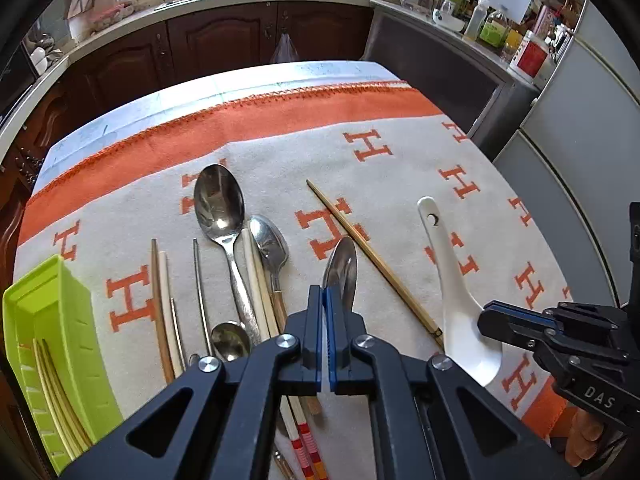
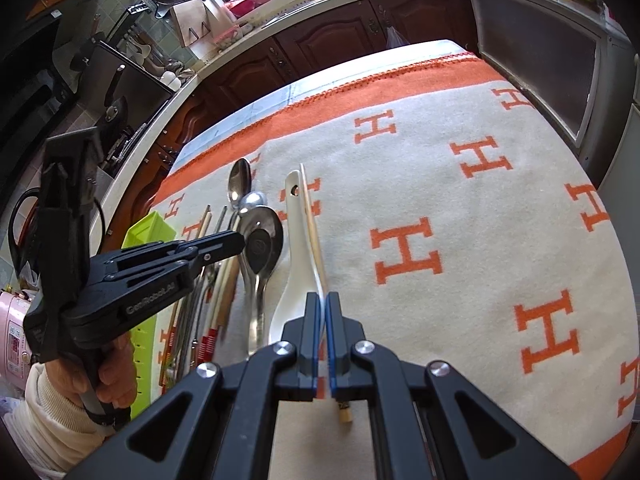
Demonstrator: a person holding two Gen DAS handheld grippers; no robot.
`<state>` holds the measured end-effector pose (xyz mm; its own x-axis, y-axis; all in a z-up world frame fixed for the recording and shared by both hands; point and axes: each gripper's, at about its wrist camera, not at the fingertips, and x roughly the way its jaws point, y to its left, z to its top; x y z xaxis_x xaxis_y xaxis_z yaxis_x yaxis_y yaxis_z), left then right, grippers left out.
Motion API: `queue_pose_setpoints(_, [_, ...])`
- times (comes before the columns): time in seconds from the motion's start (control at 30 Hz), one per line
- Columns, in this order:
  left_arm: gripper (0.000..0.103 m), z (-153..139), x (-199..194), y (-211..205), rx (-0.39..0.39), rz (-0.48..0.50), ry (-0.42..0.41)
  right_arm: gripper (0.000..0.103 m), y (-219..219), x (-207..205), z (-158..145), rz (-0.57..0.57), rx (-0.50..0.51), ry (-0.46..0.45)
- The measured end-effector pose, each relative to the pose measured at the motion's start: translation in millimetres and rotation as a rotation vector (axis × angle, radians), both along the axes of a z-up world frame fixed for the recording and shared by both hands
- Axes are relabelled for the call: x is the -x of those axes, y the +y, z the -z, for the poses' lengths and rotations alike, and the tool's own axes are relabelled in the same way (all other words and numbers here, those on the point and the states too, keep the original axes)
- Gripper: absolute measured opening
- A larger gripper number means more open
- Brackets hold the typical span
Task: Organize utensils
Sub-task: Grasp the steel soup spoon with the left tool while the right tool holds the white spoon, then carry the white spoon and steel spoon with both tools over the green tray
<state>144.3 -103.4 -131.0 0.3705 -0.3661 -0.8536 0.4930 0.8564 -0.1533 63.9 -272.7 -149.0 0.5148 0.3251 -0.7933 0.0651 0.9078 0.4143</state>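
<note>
Right gripper (image 1: 486,322), at lower right of left wrist view, is showing "DAS". Left gripper (image 2: 240,240), at left of right wrist view, is showing "GenRobot.AI". Blanket (image 2: 460,208) is carrying repeating orange "H" letters.

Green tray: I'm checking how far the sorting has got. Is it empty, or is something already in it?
Not empty. In the left wrist view, the green tray holds a few pale chopsticks lying lengthwise on its floor.

The blanket (image 1: 280,152) is cream with orange H letters and an orange border. The tray (image 1: 60,320) is lime green; the ladle-shaped spoon (image 1: 452,280) is white.
</note>
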Motion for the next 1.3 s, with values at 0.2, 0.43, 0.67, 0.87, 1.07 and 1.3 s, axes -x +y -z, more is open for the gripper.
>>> queue_pose_setpoints(0.2, [0.000, -41.3, 31.4, 48.6, 0.080, -0.079, -0.049, 0.003, 26.2, 5.2, -21.7, -0.060, 0.008, -0.033])
queue_pose_setpoints(0.43, [0.000, -88.1, 67.9, 140.6, 0.052, -0.230, -0.122, 0.003, 93.0, -3.2, -47.1, -0.228, -0.029, -0.046])
queue_pose_setpoints(0.67, [0.000, -95.8, 83.2, 221.3, -0.012, -0.391, -0.162, 0.003, 192.3, -21.3, -55.9, -0.411, -0.044, -0.035])
queue_pose_setpoints(0.87, [0.000, -58.9, 90.9, 234.3, -0.091, -0.383, -0.127, 0.003, 249.7, -25.1, -34.7, -0.466, 0.006, 0.030])
queue_pose_setpoints(1.07, [0.000, -24.0, 95.3, 233.0, -0.126, -0.364, -0.069, 0.004, 282.1, -15.5, -14.8, -0.526, 0.077, 0.096])
queue_pose_setpoints(1.3, [0.007, -8.0, 93.8, 236.2, -0.107, -0.366, -0.030, 0.008, 283.5, -10.5, -1.6, -0.564, 0.114, 0.175])
